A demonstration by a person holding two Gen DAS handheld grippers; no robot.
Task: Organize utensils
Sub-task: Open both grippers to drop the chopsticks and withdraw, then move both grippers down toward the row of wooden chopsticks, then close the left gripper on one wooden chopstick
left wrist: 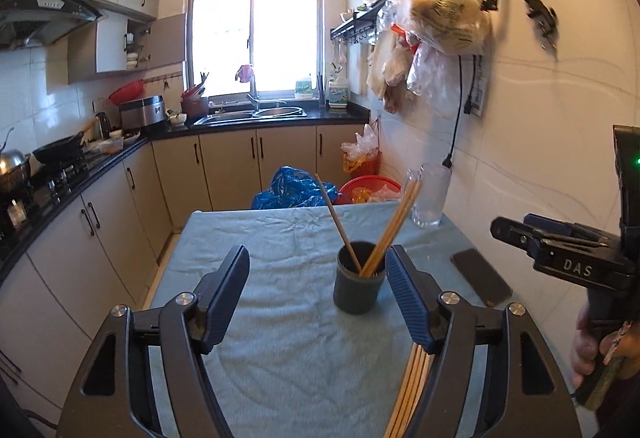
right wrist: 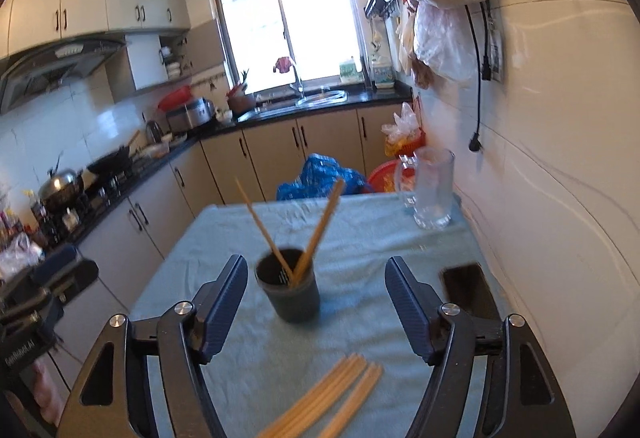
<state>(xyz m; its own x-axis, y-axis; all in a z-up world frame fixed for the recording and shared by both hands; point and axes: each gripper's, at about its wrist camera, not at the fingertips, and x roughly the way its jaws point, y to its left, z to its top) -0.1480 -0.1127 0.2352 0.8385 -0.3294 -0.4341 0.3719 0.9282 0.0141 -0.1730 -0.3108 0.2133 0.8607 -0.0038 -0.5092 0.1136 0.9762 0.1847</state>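
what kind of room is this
A home kitchen, by the look of it: a gas stove with a wok under a range hood, and a steel sink below the window.

A dark grey cylindrical holder cup [left wrist: 359, 280] is standing upright on the cloth-covered surface [left wrist: 280, 338], near its middle. Wooden chopsticks [left wrist: 390, 230] are leaning inside it, splaying into a V: one stick [left wrist: 338, 224] is tilting left, a small group is tilting right. More loose chopsticks [right wrist: 340, 396] of the same pale wood are lying flat on the cloth nearer the cameras, bundled roughly parallel and running diagonally, well apart from the cup.
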